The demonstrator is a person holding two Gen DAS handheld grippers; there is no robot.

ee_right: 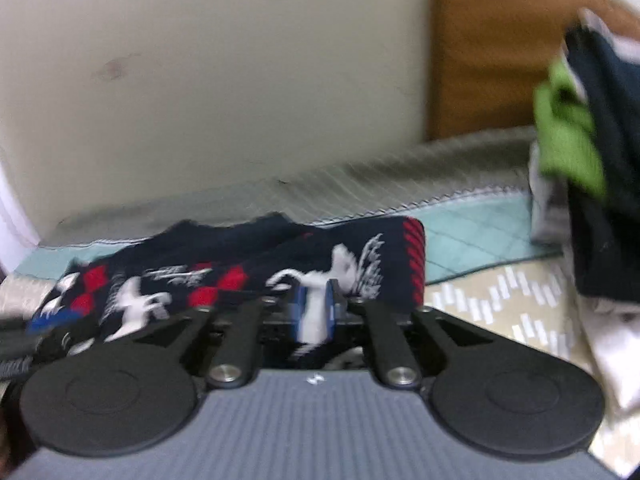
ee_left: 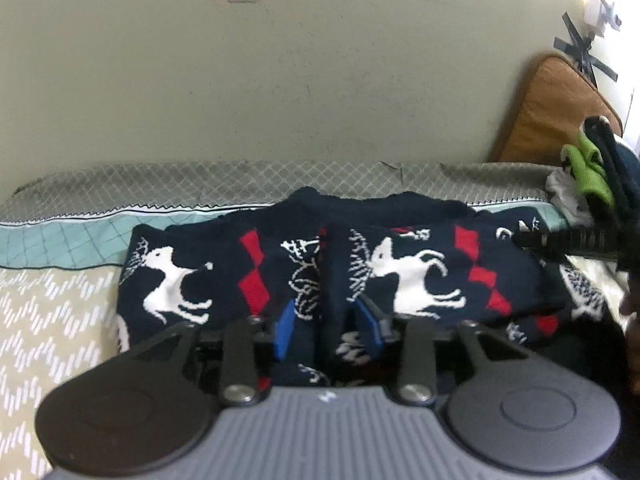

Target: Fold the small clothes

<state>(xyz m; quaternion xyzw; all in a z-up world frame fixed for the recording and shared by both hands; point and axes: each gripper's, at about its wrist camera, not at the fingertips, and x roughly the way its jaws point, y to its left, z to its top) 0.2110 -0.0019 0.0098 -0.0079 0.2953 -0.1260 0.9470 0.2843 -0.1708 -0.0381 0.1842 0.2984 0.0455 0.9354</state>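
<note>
Stock as I see it from both sets of tongs:

One navy sweater (ee_left: 328,264) with white deer and red diamonds, folded on the bed (ee_left: 52,320), directly ahead of both.

Left tongs (ee_left: 328,332): partly open, a fold of the sweater between the two blue pads (ee_left: 285,330); whether they press it I cannot tell.

Right tongs (ee_right: 315,312): narrow gap, pads on either side of sweater cloth; grip blurred, unclear.

One heap of clothes (ee_right: 576,148), right of both.

One brown cushion (ee_left: 556,112), beyond.
</note>
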